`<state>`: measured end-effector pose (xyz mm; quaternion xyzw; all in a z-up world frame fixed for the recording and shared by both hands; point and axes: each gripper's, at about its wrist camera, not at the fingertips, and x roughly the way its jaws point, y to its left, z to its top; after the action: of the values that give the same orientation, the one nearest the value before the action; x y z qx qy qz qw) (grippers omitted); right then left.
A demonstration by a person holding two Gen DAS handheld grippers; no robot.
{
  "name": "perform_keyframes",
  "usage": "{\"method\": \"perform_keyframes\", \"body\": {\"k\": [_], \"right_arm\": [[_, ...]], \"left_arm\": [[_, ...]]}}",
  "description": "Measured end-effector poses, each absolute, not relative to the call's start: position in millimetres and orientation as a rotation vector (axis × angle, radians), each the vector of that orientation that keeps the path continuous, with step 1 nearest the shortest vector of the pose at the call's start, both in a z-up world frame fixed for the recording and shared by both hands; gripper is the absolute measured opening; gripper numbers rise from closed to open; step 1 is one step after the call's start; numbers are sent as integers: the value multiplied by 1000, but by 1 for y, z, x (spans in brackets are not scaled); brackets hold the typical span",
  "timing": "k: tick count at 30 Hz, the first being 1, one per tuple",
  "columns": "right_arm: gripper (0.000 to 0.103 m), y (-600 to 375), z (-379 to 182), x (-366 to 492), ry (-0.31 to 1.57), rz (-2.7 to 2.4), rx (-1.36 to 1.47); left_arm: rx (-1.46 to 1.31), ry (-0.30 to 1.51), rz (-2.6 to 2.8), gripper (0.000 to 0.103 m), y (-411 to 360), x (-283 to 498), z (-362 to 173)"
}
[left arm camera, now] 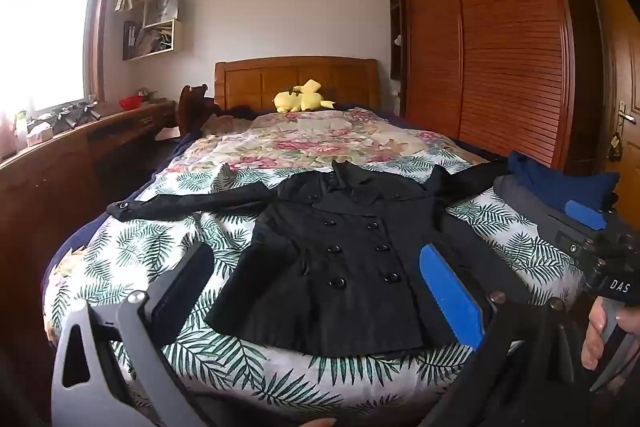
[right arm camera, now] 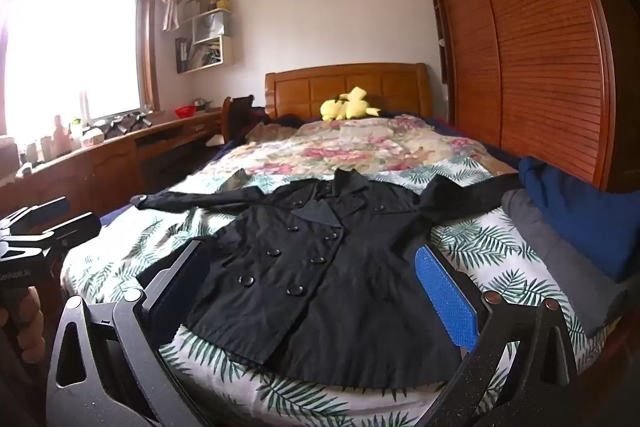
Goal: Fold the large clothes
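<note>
A black double-breasted coat [left arm camera: 344, 259] lies flat, front up, on the leaf-print bedspread [left arm camera: 160, 255], sleeves spread out to both sides, hem toward me. It also shows in the right wrist view [right arm camera: 320, 267]. My left gripper [left arm camera: 316, 267] is open and empty, held above the coat's hem. My right gripper [right arm camera: 316, 271] is open and empty, also above the hem; it shows at the right edge of the left wrist view [left arm camera: 576, 227]. The left gripper shows at the left edge of the right wrist view [right arm camera: 48, 223].
Folded grey [right arm camera: 560, 259] and blue [right arm camera: 580, 211] clothes lie at the bed's right edge. A yellow plush toy [left arm camera: 302, 99] sits by the wooden headboard [left arm camera: 296, 83]. A wooden desk [left arm camera: 60, 155] runs along the left; a wardrobe [left arm camera: 500, 47] stands on the right.
</note>
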<state>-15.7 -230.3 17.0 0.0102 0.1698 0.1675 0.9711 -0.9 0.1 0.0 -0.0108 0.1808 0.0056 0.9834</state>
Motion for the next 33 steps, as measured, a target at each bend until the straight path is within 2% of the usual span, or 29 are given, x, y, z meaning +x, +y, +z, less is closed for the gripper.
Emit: {"method": "perform_keyframes", "body": {"k": [33], "right_arm": [[103, -232, 20, -17, 338, 334, 18]], "left_arm": [[-6, 353, 9, 103, -7, -9, 8]]}}
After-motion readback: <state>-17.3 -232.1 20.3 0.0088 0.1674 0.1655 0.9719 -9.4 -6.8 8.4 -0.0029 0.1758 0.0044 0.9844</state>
